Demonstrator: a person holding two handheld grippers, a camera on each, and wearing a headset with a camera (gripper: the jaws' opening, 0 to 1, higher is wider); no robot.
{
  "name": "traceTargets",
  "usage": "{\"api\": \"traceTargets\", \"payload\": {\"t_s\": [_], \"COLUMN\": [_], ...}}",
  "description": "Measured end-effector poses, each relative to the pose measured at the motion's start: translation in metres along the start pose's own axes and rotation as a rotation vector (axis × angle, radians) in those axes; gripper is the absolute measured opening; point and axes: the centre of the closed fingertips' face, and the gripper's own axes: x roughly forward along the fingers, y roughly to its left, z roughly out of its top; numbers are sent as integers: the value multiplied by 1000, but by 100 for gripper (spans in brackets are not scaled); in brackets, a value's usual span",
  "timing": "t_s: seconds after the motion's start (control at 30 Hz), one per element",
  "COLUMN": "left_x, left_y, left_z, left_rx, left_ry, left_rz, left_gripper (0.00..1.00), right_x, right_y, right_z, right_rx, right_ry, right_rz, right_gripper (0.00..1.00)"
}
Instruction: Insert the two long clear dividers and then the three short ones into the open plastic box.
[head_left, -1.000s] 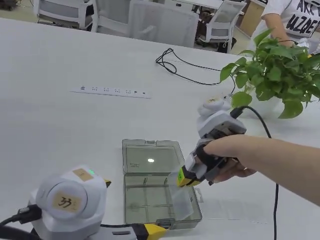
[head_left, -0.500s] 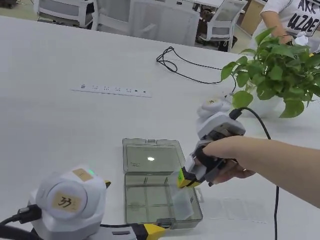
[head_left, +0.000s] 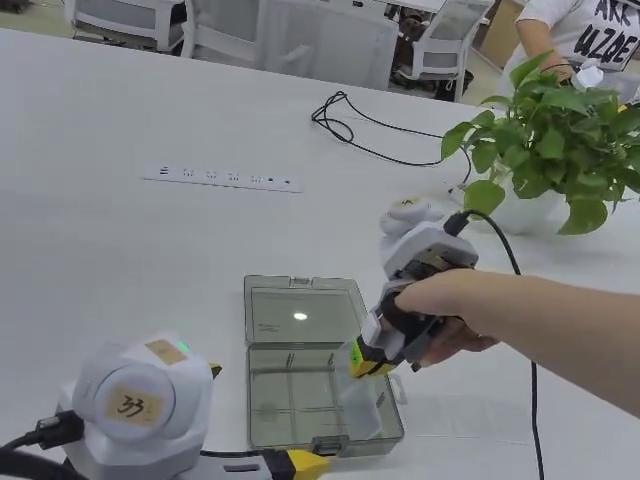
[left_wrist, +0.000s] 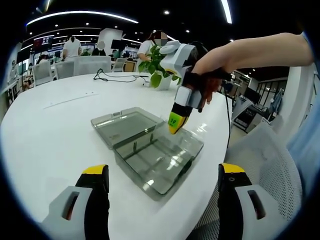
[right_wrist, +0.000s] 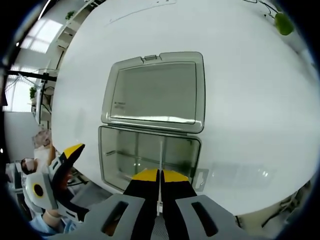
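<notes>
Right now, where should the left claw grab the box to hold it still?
Probably the near wall of the open plastic box, coming from the person's side. That thin upright wall faces the open left claw; the lid lies flat behind, and the right claw holds a clear divider over the right end.

room left of box (head_left: 285, 400), plant (head_left: 555, 130) possibly crowding right

Your light is bright and even from overhead. Ceiling strips (left_wrist: 80, 14) glow at 11 o'clock in the left gripper view, and one glare spot marks the box lid (head_left: 318, 306). Shadows on the counter (head_left: 120, 240) are faint. Both gripper views bend at their edges.
</notes>
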Motion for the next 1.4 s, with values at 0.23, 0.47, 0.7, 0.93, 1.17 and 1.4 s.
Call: {"api": "traceTargets", "payload": {"t_s": [0.23, 0.47, 0.7, 0.93, 1.17, 1.4], "left_x": [1, 1, 2, 3, 3, 2], "left_y": [0, 0, -3, -4, -4, -2], "left_z": [0, -2, -4, -5, -7, -8], "left_rx": [0, -2, -3, 0, -2, -8], "left_ry": [1, 4, 8, 14, 16, 14], "left_rz": [-4, -5, -10, -11, -15, -10], "left_gripper": [91, 91, 91, 90, 90, 90], "right_x": [-1, -4, -6, -6, -4, -3], "right_y": [0, -1, 0, 1, 3, 3], "right_z": [1, 2, 3, 2, 1, -1], "right_rx": [-21, -25, -16, -4, 10, 5], "right_ry": [20, 24, 29, 33, 30, 26], "right_rz": [-21, -25, -20, -20, -17, -24], "right_gripper": [2, 2, 2, 2, 2, 2]}}
